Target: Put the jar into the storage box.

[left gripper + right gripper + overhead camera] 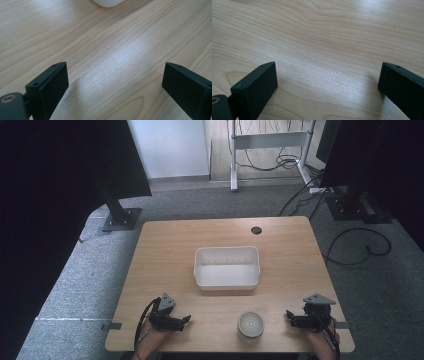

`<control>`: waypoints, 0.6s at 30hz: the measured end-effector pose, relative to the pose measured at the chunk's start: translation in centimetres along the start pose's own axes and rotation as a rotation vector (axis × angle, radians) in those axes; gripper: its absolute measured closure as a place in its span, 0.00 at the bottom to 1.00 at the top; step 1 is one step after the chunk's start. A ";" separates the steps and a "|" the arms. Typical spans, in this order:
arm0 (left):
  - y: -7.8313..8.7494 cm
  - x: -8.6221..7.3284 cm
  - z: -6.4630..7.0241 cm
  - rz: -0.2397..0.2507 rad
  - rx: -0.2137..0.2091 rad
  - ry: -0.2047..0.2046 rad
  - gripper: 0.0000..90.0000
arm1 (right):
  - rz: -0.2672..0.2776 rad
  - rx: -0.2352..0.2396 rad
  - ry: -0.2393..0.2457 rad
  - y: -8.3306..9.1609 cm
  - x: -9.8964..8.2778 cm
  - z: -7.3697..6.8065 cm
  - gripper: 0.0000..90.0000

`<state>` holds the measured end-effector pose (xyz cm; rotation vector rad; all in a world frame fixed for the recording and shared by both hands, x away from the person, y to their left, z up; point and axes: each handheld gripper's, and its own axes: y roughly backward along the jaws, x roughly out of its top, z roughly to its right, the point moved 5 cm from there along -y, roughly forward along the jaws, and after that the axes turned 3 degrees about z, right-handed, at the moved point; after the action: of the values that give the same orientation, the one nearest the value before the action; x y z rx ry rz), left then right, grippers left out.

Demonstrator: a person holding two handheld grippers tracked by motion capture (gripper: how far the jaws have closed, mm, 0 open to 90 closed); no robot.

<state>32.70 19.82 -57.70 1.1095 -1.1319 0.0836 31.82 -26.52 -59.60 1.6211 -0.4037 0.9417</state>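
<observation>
Nearest, left gripper (186,319): rests low at the near edge of the table (165,245), pointing inward toward the middle; its jaws stand wide apart with bare wood between them in the left gripper view, holding nothing, likely a waiting pose before a reach
Right gripper (288,314): mirrors it at the near right, aimed leftward at the jar; jaws spread wide over bare wood grain in the right gripper view, nothing gripped, so it looks ready to close on something round
Jar (250,325): a small clear round container with a pale lid, upright near the front edge, between the two grippers and nearer the right one, touched by neither; set there it is within easy reach of either hand
Hands (150,340): come in from the bottom edge, each wrapped round its gripper's handle, cables trailing back
Tub (227,267): white, rectangular, open and seemingly empty, at the table's centre just beyond the jar; probably the place where the jar is meant to go
Farther off: a round cable hole (256,230) near the far edge, then grey carpet with loose cables
</observation>
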 end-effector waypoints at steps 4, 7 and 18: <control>0.2 0.3 0.4 0.013 -0.008 -0.008 0.07 | 0.000 0.000 0.000 0.0 0.0 0.0 0.02; 0.4 0.7 0.8 0.024 -0.019 -0.013 0.08 | 0.000 0.000 0.000 0.0 0.0 0.0 0.02; 0.7 1.5 2.3 0.043 -0.056 -0.040 0.08 | 0.000 0.000 0.000 0.0 0.0 0.0 0.02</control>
<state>31.49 17.81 -56.18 1.0410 -1.1872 0.0634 31.82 -26.52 -59.60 1.6212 -0.4037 0.9414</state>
